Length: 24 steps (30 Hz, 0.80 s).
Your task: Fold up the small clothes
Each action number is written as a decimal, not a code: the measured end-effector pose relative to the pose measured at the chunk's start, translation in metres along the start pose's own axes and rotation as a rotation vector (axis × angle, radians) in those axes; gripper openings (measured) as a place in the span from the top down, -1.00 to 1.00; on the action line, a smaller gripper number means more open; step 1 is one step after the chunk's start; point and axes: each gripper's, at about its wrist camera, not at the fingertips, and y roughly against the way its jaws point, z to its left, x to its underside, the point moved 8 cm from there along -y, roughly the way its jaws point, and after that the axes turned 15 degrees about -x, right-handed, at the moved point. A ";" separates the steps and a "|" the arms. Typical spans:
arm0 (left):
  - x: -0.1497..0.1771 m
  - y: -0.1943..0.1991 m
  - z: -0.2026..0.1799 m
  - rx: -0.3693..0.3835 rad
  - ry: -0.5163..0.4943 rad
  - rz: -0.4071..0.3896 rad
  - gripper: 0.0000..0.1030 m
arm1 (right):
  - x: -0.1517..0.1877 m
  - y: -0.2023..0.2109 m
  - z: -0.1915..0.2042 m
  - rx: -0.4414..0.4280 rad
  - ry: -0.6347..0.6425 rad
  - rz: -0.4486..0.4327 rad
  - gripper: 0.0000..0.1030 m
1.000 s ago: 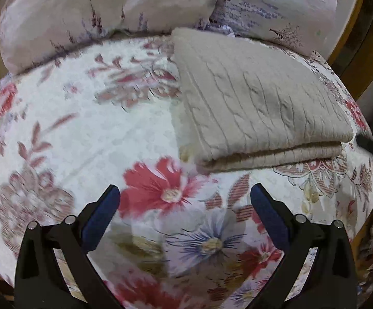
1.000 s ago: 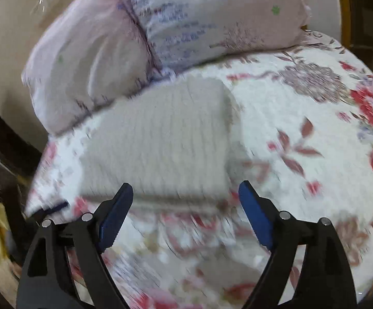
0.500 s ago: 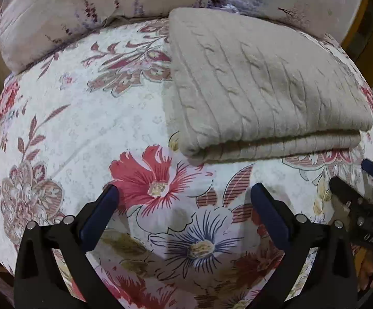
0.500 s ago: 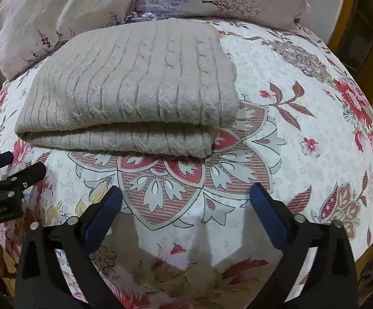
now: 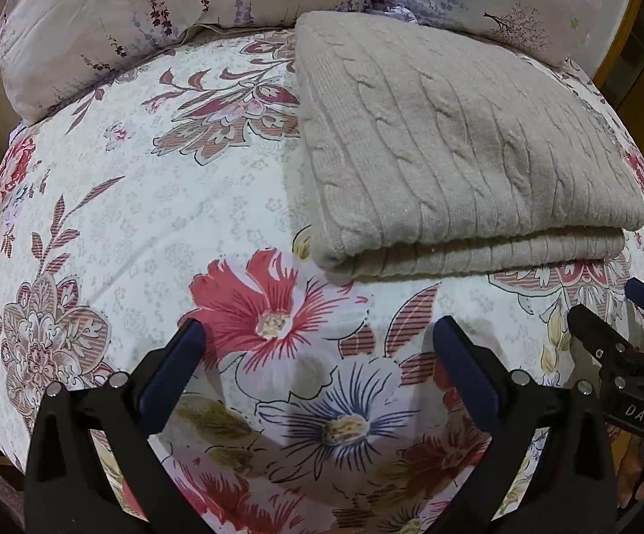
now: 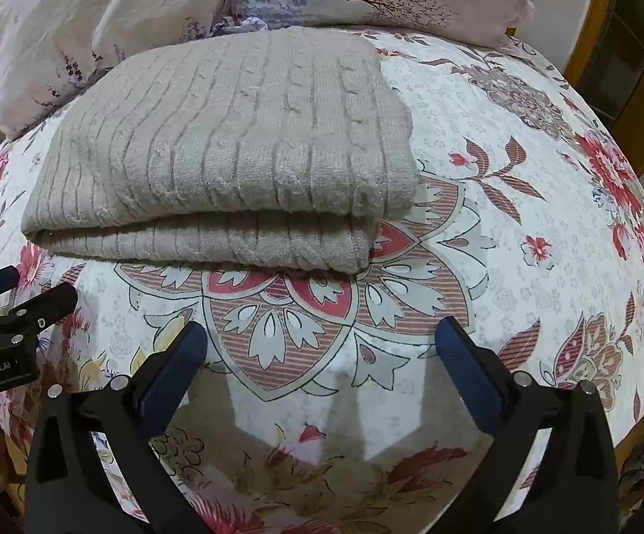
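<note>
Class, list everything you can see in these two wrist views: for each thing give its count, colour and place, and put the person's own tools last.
knitted garment: one, beige cable knit, folded flat on the bedspread, just in front of the pillows.
pillows: two, pale pink with purple plant print, at the far end of the bed.
bedspread: one, white with red, blue and brown flowers, covering the bed.
left claw: one, black with blue pads, open, empty, short of the garment.
right claw: one, black with blue pads, open, empty, short of the garment.
</note>
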 end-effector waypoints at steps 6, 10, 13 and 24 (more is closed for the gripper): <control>0.000 0.000 0.000 0.000 0.000 -0.001 -0.97 | 0.000 0.000 0.000 -0.002 0.004 0.001 -0.97; 0.000 0.001 0.000 0.000 0.000 -0.001 -0.97 | 0.000 0.000 0.000 -0.003 0.005 0.002 -0.97; 0.000 0.001 0.000 0.000 0.000 -0.001 -0.97 | 0.000 0.000 0.000 -0.003 0.006 0.002 -0.97; 0.000 0.000 0.000 0.000 0.001 -0.001 -0.97 | -0.001 0.000 -0.001 -0.005 0.008 0.003 -0.97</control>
